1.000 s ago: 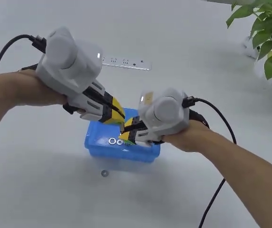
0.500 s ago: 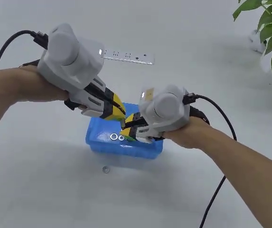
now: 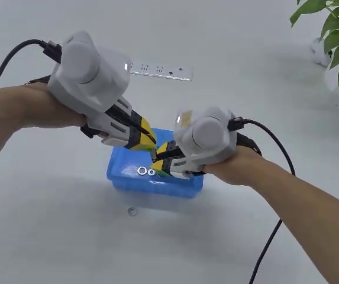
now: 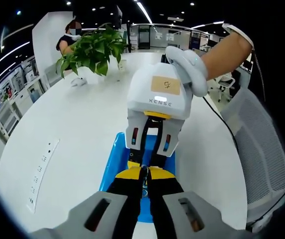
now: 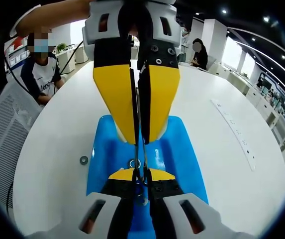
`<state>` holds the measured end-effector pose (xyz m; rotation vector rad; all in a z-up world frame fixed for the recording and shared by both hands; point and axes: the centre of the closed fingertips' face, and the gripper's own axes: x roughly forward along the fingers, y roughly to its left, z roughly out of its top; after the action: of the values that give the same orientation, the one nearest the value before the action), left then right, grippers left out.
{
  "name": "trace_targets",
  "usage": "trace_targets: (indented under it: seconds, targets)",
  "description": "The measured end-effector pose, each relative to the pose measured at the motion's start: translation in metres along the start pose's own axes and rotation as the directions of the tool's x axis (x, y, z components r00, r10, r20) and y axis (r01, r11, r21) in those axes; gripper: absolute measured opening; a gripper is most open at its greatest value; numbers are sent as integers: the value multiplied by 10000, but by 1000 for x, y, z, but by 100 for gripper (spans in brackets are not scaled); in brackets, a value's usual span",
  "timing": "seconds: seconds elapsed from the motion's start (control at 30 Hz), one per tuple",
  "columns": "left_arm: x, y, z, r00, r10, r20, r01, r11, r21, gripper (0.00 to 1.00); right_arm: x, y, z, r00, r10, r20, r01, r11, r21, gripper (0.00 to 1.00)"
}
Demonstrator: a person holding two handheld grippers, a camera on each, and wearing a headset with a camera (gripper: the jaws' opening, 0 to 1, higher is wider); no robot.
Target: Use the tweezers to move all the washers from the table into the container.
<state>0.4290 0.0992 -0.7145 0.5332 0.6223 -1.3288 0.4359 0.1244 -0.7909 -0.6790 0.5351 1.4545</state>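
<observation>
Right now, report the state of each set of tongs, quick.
Left tongs: shut on the tweezers.
Right tongs: shut on the same tweezers.

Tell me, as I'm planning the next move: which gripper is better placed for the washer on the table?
Right, probably: the right gripper, shut on the tweezers, sits lower, nearer the washer.

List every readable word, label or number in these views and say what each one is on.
"XENSE": small print on the white body of the right gripper; the spelling is uncertain.
Handwritten mark on its tan sticker: unreadable.
Print on a seated person's shirt: too blurred and cut off to read.
</observation>
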Motion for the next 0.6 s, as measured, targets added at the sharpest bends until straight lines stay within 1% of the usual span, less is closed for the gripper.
trace_targets:
  seconds: [0.27, 0.6]
  targets:
    - [0, -1, -1, 10000, -35, -54, 35, 10000, 8, 7, 0, 1, -1, 10000, 37, -16, -37, 10000, 5, 10]
    - [-3, -3, 5, 10000, -5, -18, 5, 10000, 76, 7, -6, 2, 3, 10000, -43, 35, 43, 10000, -21, 10]
